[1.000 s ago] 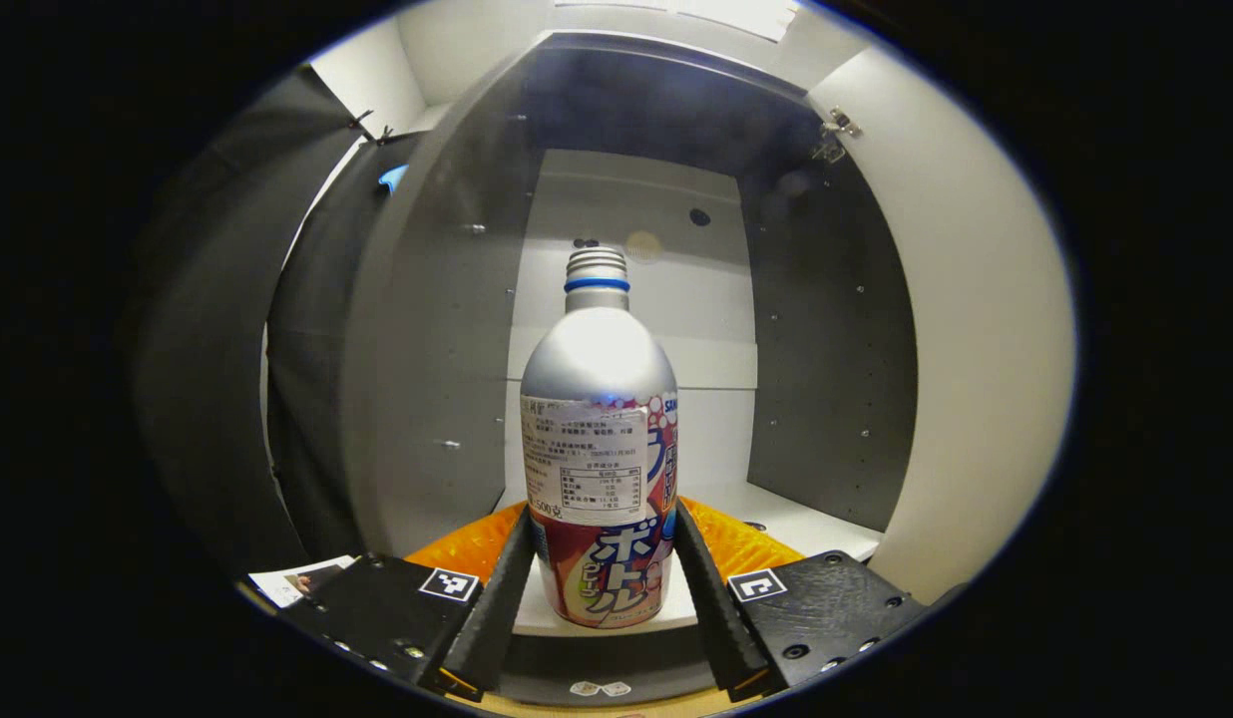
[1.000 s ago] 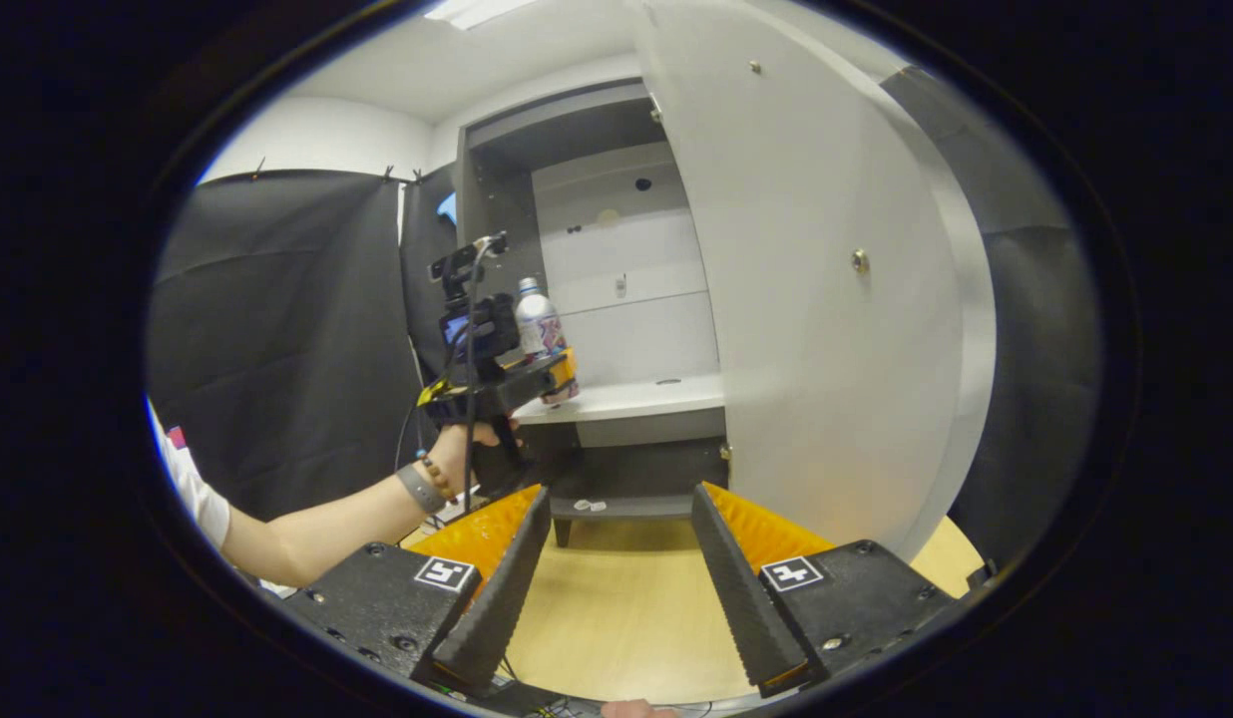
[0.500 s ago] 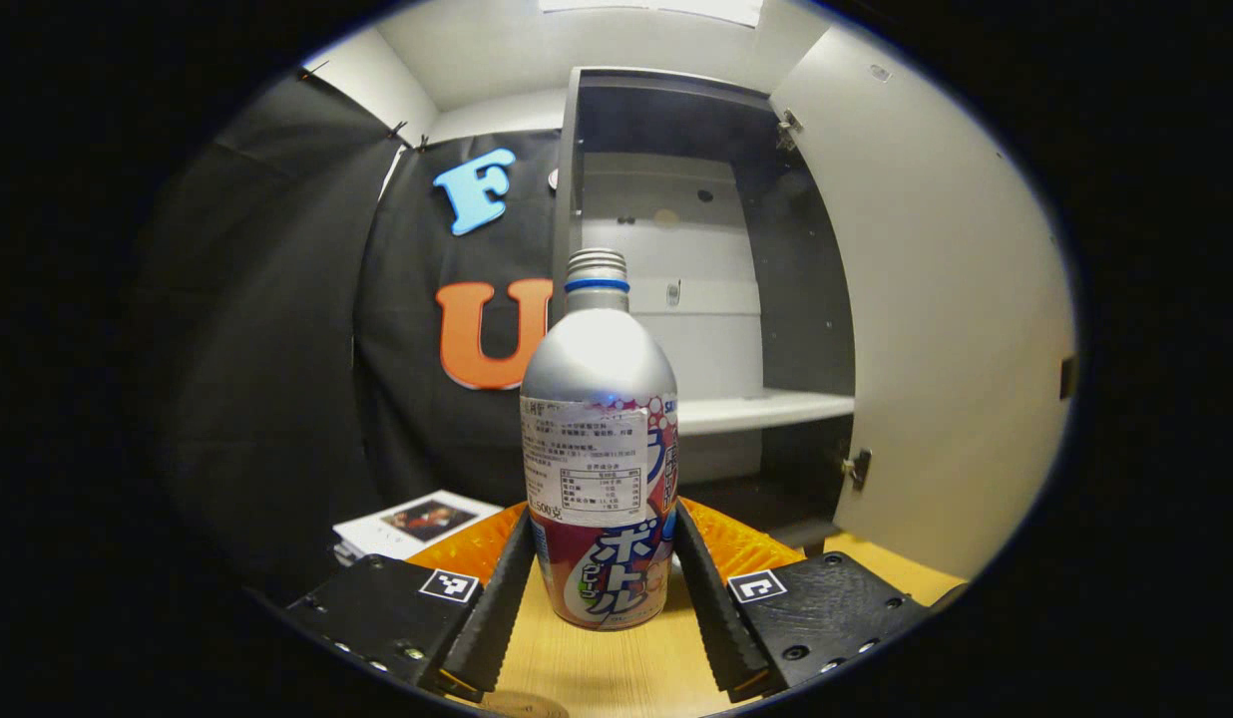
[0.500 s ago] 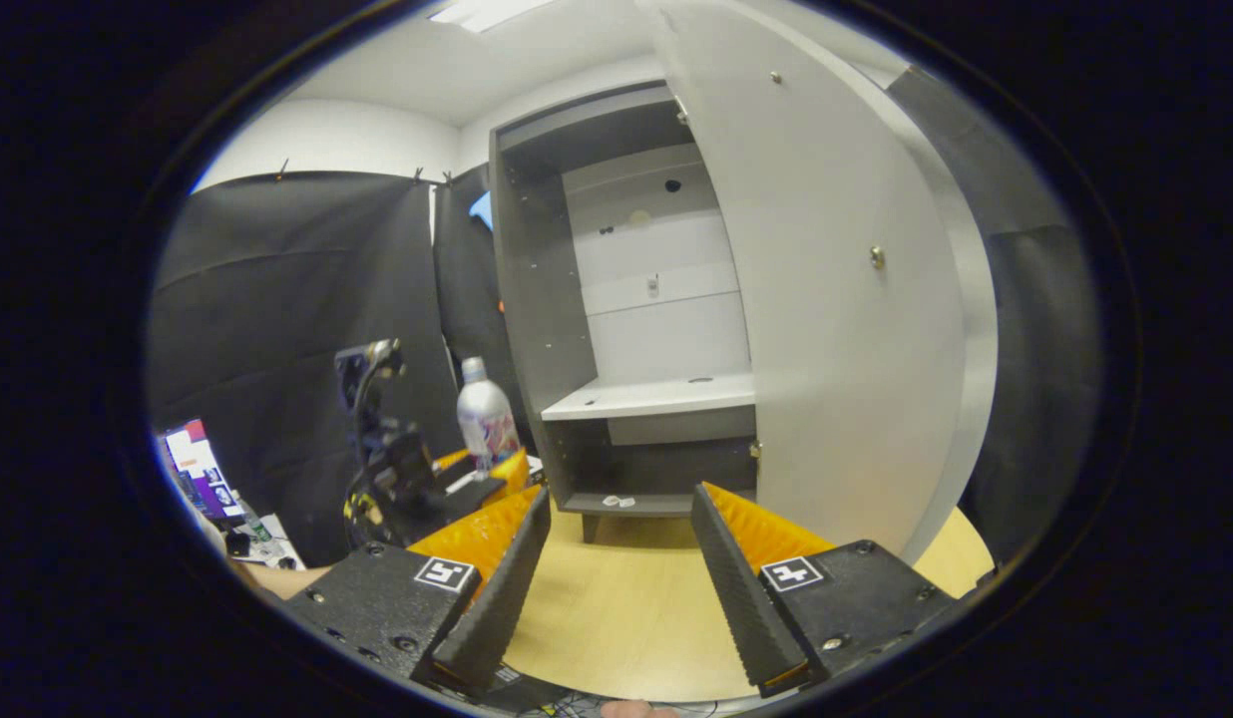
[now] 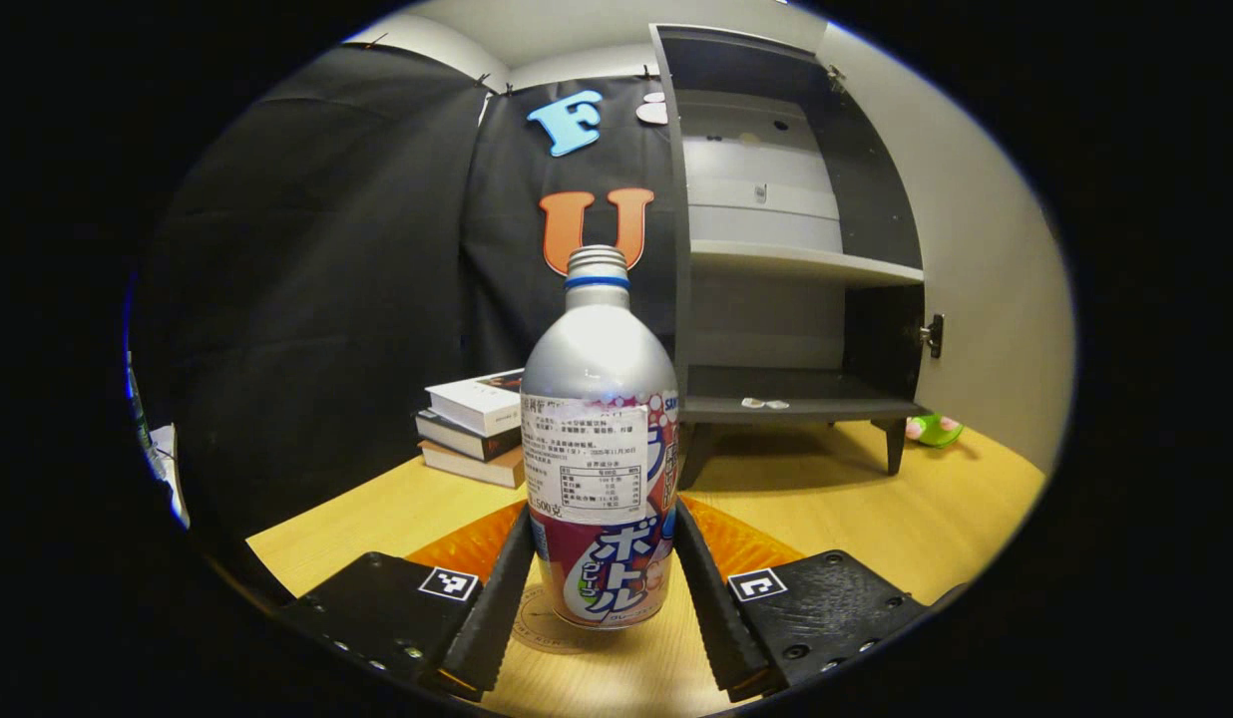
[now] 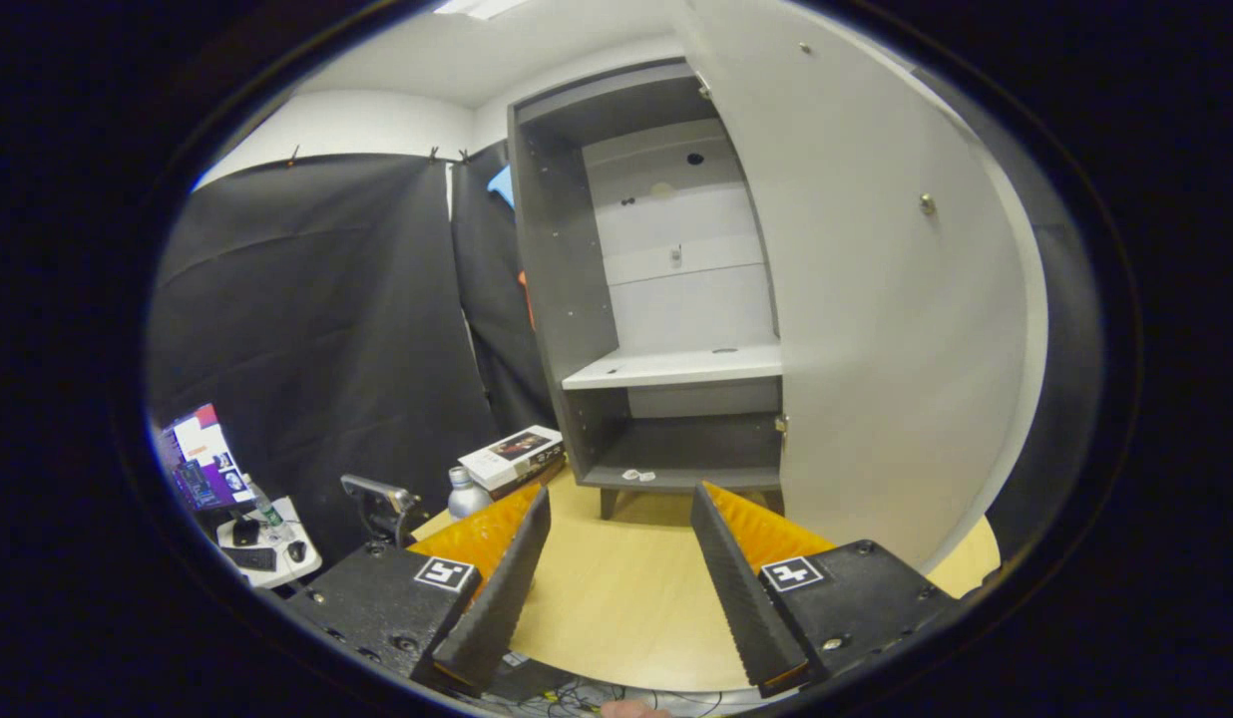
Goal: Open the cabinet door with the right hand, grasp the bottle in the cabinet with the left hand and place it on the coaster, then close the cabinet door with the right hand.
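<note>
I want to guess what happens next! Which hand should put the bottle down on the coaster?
The left. Its fingers already press on both sides of the bottle, and the coaster lies right under it on the table. The right gripper is open, holds nothing and faces the open cabinet door.

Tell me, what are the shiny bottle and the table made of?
The bottle looks like metal, probably aluminium: its bare silver shoulder shines with a soft highlight, and a printed wrap that looks like paper or plastic covers the lower body. The table looks like light wood or a wood-look laminate: pale yellow-brown, smooth, with faint grain lines. Which one, the picture cannot say.
</note>
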Demonstrator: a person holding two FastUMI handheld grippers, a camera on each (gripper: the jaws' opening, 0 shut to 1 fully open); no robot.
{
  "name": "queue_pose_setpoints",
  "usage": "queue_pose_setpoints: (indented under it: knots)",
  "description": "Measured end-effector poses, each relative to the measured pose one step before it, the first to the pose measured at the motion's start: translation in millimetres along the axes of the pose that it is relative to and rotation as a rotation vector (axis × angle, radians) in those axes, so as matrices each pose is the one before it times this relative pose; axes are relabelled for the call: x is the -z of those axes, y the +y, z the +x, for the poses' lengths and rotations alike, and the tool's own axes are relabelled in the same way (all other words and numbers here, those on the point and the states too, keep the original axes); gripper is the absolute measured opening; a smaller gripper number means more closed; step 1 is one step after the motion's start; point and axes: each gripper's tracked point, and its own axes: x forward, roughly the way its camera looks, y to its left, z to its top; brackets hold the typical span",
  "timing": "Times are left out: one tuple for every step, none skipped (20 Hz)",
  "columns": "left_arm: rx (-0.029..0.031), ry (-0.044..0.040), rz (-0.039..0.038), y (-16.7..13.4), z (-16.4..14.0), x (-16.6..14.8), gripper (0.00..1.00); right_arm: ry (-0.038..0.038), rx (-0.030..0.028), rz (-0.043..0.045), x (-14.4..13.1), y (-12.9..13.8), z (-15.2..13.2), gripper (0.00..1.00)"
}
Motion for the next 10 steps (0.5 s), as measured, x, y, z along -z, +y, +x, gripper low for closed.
queue_pose_setpoints:
  knots:
    - [-0.01182, 0.00079, -0.00331, 3.34, 2.6, 2.99, 0.76, 0.00359, -0.00077, -0.00292, 0.62, 1.3, 1.48, 0.9]
    - [-0.01164, 0.00857, -0.00001, 3.35, 3.22, 3.84, 0.76, 0.00323, 0.00295, -0.0039, -0.31, -0.04, 1.43, 0.9]
    - [-0.01056, 0.00371, -0.00055, 4.27, 2.92, 5.59, 0.76, 0.0043, 0.00322, -0.00493, 0.23, -0.01, 0.75, 0.9]
    - [-0.00825, 0.00522, 0.0064, 4.4, 2.98, 5.32, 0.76, 0.00421, 0.00296, -0.00265, 0.02, 0.77, 1.4, 0.9]
    - [-0.00414, 0.00545, 0.00873, 3.96, 4.79, 5.19, 0.76, 0.00359, 0.00195, -0.00046, 0.65, 0.16, 1.71, 0.9]
    - [-0.00219, 0.00938, 0.00132, 0.76, 3.37, 5.28, 0.76, 0.00465, 0.00168, -0.00096, 0.5, 0.05, 1.6, 0.9]
    - [0.00385, 0.01436, -0.00496, 0.52, 2.37, 7.45, 0.76, -0.00003, 0.00714, -0.00131, 0.19, -0.39, 0.05, 0.9]
    - [-0.00389, 0.01029, -0.00073, 1.93, 2.58, 5.66, 0.76, -0.00046, 0.00493, -0.00356, -0.57, -0.05, 1.65, 0.9]
    - [-0.00606, 0.00651, 0.00579, 3.44, 1.52, 3.17, 0.76, -0.00015, 0.00446, -0.00386, -0.09, 0.35, 0.43, 0.9]
    - [-0.00247, 0.00303, -0.00106, 2.06, 1.88, 2.78, 0.76, 0.00128, 0.00341, -0.00183, -0.37, 0.19, 0.92, 0.9]
